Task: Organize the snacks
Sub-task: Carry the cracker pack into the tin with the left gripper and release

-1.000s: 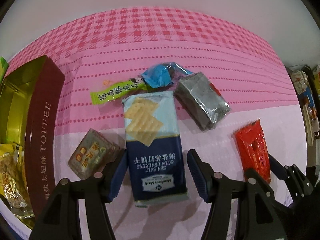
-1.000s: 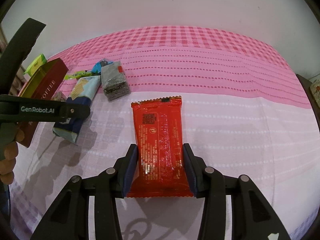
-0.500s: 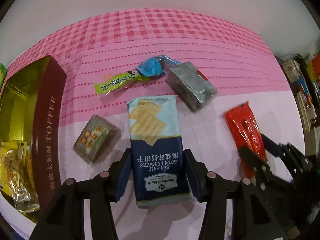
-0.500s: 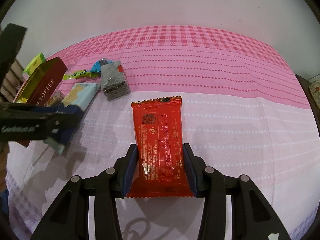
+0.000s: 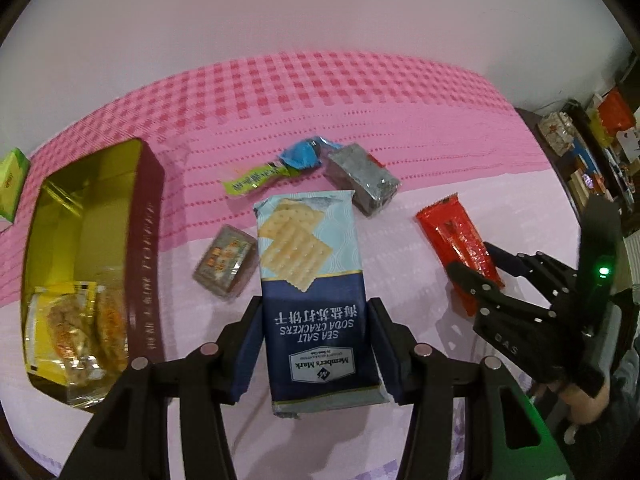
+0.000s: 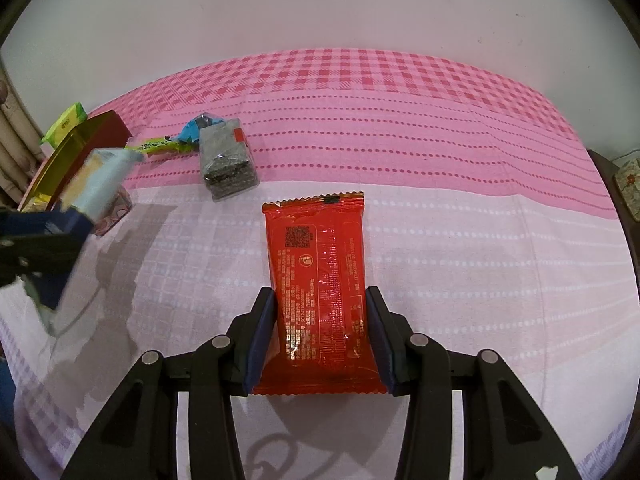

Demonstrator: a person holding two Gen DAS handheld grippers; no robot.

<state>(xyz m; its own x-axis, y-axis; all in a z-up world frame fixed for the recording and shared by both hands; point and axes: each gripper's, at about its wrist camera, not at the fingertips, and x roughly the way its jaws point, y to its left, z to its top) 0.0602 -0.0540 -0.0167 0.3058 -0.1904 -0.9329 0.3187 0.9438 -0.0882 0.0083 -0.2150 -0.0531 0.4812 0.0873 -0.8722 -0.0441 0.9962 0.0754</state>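
Observation:
My left gripper (image 5: 316, 344) is shut on a blue and white soda cracker pack (image 5: 312, 280), held by its lower end above the pink cloth. The same pack (image 6: 100, 176) shows blurred at the left of the right wrist view, in front of the tin. My right gripper (image 6: 320, 340) is shut on a red snack packet (image 6: 320, 272) that lies flat on the cloth, one pad against each long edge. The left wrist view has this red packet (image 5: 456, 236) at the right. An open dark red toffee tin (image 5: 144, 240) stands at the left with yellow wrapped snacks (image 5: 68, 328) inside.
Lying on the cloth are a small brown packet (image 5: 226, 258), a green stick packet (image 5: 256, 178), a blue wrapper (image 5: 300, 154) and a grey foil pack (image 5: 362, 178). A green box (image 5: 10, 176) sits behind the tin. Cluttered shelves (image 5: 592, 152) stand past the table's right edge.
The left jaws closed onto the cracker pack and lifted it off the cloth, drifting toward the tin. The right gripper and the red packet stayed still.

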